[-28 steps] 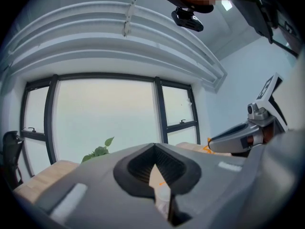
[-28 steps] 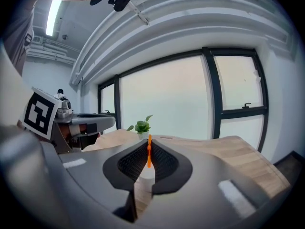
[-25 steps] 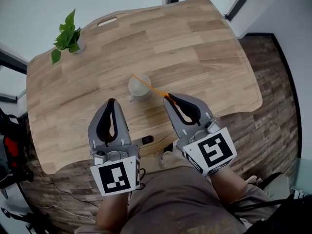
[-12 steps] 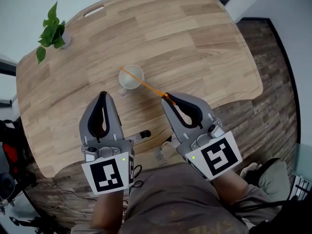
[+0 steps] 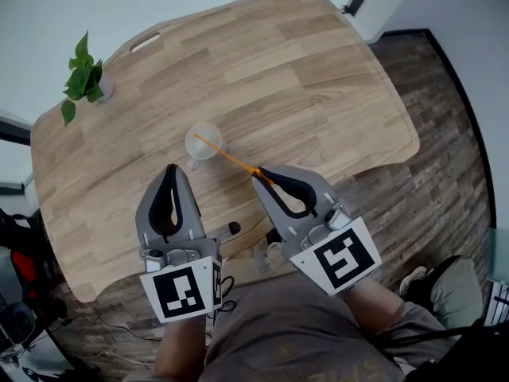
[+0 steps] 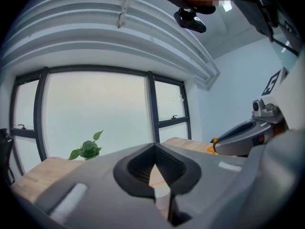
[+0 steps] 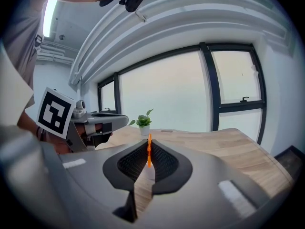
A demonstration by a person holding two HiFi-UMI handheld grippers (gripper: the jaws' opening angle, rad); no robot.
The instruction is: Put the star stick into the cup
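The right gripper (image 5: 258,171) had its jaws pinched on one end of the stick (image 5: 227,156), whose far end lay over the cup (image 5: 203,143); the left gripper (image 5: 171,168) hung near, jaws together on nothing. Held so flat, the stick could knock the rim and tip the cup, or fall outside if released early

The near end of the star stick (image 5: 228,154) is hidden between the tips of the right gripper (image 5: 259,172). The star on it is too small to make out.
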